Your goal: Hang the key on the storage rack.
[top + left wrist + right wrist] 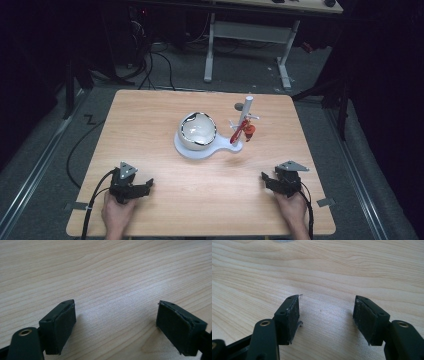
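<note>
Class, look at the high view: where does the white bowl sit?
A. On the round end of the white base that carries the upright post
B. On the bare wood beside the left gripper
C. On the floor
A: the white bowl rests on the white base, with the post rising from its other end.

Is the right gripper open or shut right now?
Open. In the right gripper view the right gripper has both pads standing well apart, with bare wooden table between them and nothing held.

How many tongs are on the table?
2. The left tongs sit near the table's front left corner, the right tongs near its front right corner, each in a hand.
</note>
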